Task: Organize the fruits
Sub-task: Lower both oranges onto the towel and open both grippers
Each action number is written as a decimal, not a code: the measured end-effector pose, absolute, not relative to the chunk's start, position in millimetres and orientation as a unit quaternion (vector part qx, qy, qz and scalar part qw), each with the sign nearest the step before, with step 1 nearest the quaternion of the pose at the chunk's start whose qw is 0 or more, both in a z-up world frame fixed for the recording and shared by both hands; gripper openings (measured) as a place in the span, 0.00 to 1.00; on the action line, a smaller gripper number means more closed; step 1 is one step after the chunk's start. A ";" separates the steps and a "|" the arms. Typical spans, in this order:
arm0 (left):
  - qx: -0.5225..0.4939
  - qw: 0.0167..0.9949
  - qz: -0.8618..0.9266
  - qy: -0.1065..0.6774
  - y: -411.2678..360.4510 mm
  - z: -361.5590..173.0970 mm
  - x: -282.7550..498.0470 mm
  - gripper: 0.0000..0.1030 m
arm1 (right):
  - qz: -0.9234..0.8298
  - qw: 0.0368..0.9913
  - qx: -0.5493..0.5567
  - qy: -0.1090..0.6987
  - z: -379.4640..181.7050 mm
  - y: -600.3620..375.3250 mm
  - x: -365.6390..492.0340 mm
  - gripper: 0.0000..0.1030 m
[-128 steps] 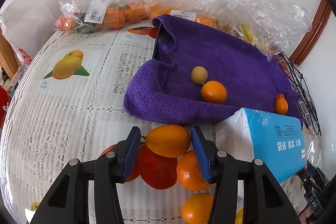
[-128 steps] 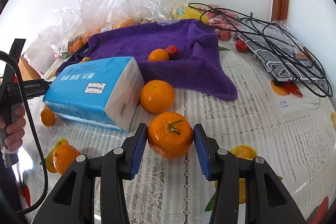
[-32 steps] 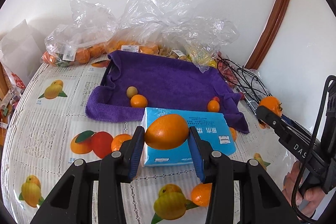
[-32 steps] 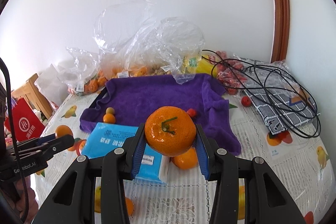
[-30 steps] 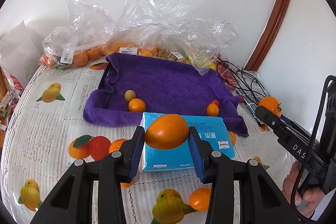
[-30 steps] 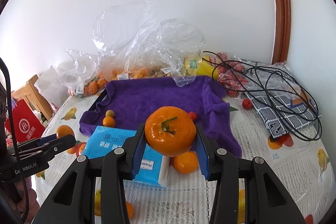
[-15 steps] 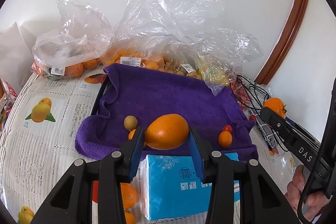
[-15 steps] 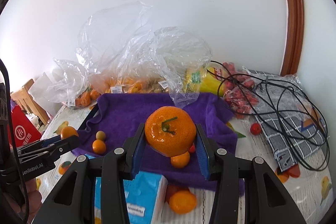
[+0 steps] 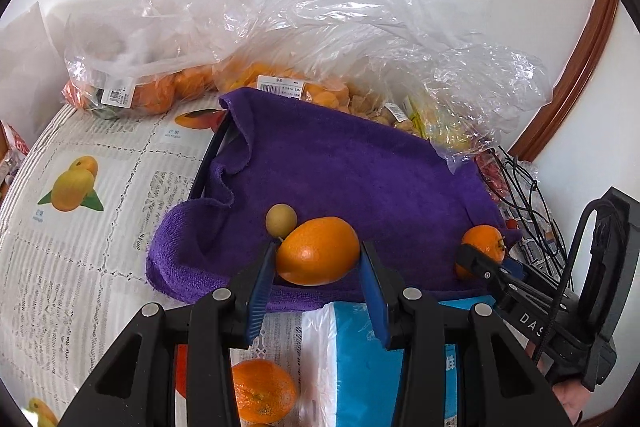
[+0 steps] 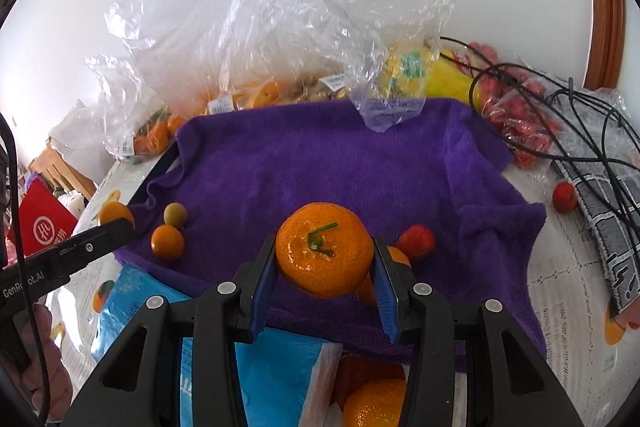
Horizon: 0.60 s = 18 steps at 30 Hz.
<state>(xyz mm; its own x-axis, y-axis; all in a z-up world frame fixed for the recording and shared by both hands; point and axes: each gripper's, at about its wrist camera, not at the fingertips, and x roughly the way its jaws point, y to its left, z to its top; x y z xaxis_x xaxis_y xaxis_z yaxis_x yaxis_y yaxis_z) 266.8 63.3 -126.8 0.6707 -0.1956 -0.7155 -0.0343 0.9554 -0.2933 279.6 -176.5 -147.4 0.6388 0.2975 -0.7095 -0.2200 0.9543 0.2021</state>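
A: Left gripper (image 9: 318,281) fingers clamp an oval orange (image 9: 317,251); right gripper (image 10: 325,289) fingers clamp a stemmed mandarin (image 10: 324,249), both above the purple towel (image 10: 320,171).

B: Risk: released high, round fruit could roll off the towel's low front edge onto the surface.

Oval orange (image 9: 318,251); stemmed mandarin (image 10: 324,249); both above purple towel (image 9: 360,179)

Fuzzy purple cloth towel (image 9: 360,179), crinkly clear plastic bags (image 9: 360,11)
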 end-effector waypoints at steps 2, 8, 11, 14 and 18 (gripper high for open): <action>-0.143 0.902 -0.044 0.404 64.5 -128.5 267.3 0.39 | 0.144 0.905 0.041 0.398 -148.4 -174.0 279.0 0.43; -0.139 0.901 -0.042 0.410 62.2 -134.0 270.6 0.39 | 0.155 0.906 0.021 0.394 -150.7 -166.3 275.3 0.43; -0.140 0.899 -0.044 0.412 61.8 -135.7 272.6 0.39 | 0.159 0.904 0.023 0.396 -151.3 -166.3 275.4 0.43; -0.137 0.899 -0.044 0.413 59.3 -137.3 274.2 0.39 | 0.155 0.905 0.024 0.395 -150.7 -168.2 275.2 0.43; -0.136 0.898 -0.047 0.417 55.6 -137.5 277.7 0.39 | 0.155 0.907 0.034 0.389 -143.8 -175.2 269.2 0.43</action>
<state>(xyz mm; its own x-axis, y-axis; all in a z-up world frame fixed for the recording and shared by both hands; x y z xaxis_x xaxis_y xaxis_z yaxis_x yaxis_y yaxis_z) 277.7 55.6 -137.5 0.6485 -0.1976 -0.7351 -0.0288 0.9587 -0.2831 269.2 -175.2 -143.8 0.6490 0.3084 -0.6955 -0.2547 0.9495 0.1833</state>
